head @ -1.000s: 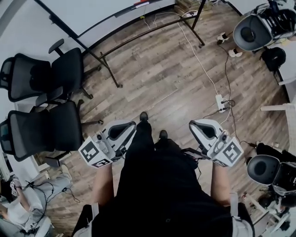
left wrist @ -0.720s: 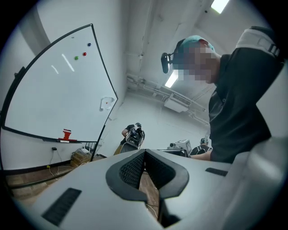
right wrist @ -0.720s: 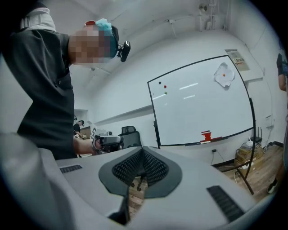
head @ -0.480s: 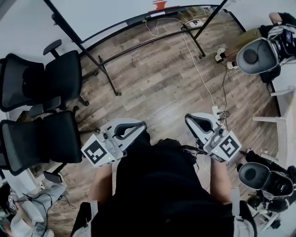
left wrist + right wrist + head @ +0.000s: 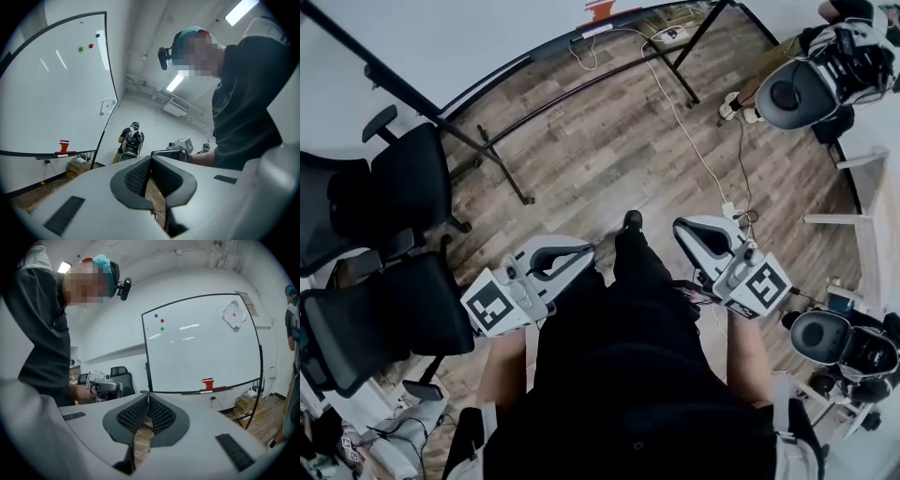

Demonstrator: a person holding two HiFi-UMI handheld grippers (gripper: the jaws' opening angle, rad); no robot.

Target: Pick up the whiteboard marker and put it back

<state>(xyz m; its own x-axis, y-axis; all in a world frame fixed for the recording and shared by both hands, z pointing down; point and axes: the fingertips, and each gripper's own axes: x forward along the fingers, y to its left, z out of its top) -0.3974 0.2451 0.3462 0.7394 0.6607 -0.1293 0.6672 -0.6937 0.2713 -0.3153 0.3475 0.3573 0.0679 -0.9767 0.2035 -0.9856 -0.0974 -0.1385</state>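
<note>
At far left of the head view, two black office chairs (image 5: 398, 187) sit side by side on the wood floor (image 5: 581, 141), near the black legs of the whiteboard stand (image 5: 502, 164). The whiteboard (image 5: 487, 37) runs along the top. Its tray (image 5: 553, 42) holds a red block (image 5: 602, 11), and just beside that a thin white stick that looks like the whiteboard marker (image 5: 598, 30), too small to confirm. Both gripper views show the same pair on the tray, well apart from both grippers.

The left gripper (image 5: 584, 251) is low in front of the person's left thigh, marker cube facing up. Its jaws are together at the tips with nothing between them; only floor shows through the gap behind the pads.

In the centre are the person's dark trousers (image 5: 628, 319), with one shoe (image 5: 632, 221) forward.

The right gripper (image 5: 680, 228) sits beside the right thigh, cube up. Its jaws are closed tip to tip and empty.

A white cable (image 5: 680, 117) runs from under the whiteboard to a power strip (image 5: 728, 210) on the floor, just beyond the right gripper.

At far right is round grey-and-black gear (image 5: 787, 94), with a second piece lower down; can't tell what either is.

The left gripper view also shows another person (image 5: 131, 137) standing far off past the whiteboard's edge, and coloured magnet dots (image 5: 81, 48) near the board's top.
</note>
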